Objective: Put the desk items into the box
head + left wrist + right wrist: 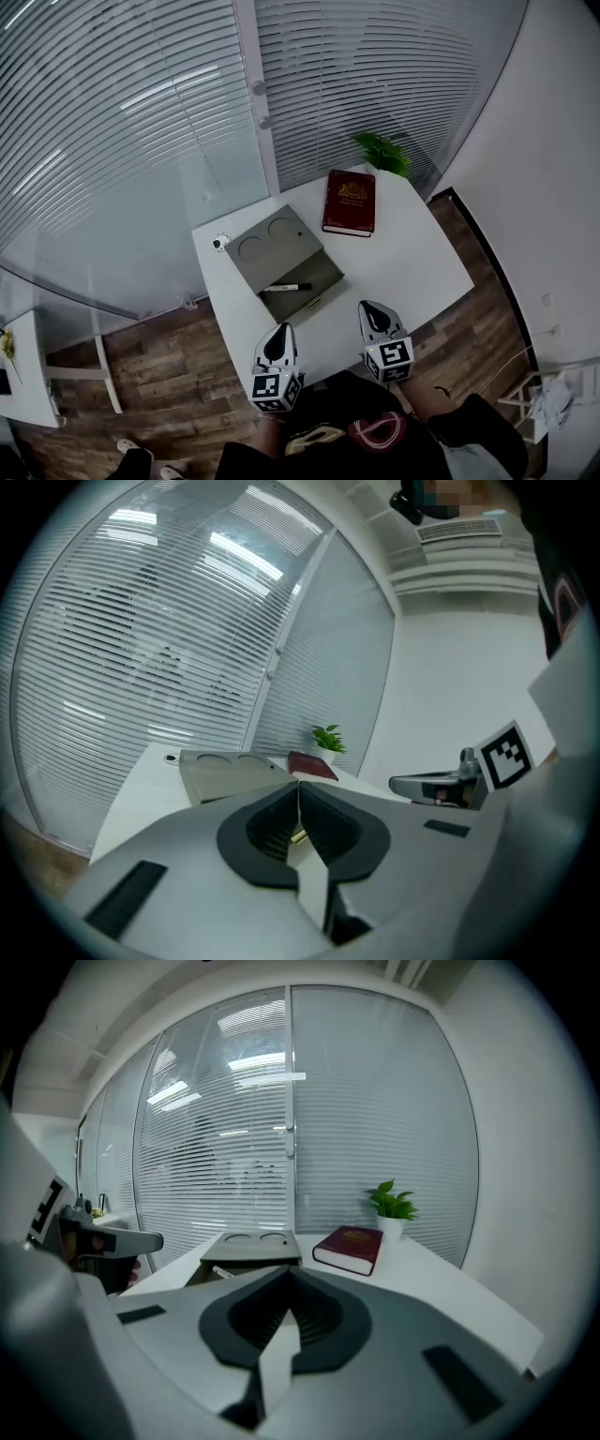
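Head view: left gripper [280,330] and right gripper [371,309] jaws are together, empty. Book [350,202], upper centre, is likely stiff and heavy; grip its near edge.

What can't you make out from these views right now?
- Yellowish item in the box, by the pen: too small in the head view to identify.
- Box inside: mostly hidden behind the right tongs in the right gripper view.
- Book title: too small, every view.
- Round thing at desk corner: too small.

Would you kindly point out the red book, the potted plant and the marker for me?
red book [350,202]: head view, middle of its cover.
potted plant [382,152]: head view, its leaves.
marker [287,287]: head view, middle of its barrel.
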`<control>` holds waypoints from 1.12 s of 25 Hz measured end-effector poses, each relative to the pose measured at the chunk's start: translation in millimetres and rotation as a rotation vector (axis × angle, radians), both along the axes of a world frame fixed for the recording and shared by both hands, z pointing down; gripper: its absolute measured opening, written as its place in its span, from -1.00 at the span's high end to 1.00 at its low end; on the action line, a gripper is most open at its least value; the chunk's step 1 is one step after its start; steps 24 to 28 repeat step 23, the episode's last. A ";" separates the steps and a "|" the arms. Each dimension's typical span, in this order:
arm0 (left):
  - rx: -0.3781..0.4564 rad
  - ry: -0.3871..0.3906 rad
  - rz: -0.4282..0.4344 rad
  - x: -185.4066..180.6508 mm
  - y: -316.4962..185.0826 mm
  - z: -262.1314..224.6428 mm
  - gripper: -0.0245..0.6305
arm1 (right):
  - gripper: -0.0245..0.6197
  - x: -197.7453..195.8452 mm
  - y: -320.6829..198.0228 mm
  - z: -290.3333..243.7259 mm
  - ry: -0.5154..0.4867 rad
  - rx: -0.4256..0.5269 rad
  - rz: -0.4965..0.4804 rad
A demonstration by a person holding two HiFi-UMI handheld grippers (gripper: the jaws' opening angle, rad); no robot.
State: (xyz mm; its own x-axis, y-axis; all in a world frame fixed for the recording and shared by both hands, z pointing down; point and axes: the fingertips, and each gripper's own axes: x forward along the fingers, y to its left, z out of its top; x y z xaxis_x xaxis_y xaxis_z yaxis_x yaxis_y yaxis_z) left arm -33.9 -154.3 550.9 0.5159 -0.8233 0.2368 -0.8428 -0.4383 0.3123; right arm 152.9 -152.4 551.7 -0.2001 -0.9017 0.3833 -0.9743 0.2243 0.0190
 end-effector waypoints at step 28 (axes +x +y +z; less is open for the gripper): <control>0.001 -0.021 0.060 24.2 1.2 1.6 0.86 | 0.90 13.8 5.9 5.4 0.025 0.002 -0.016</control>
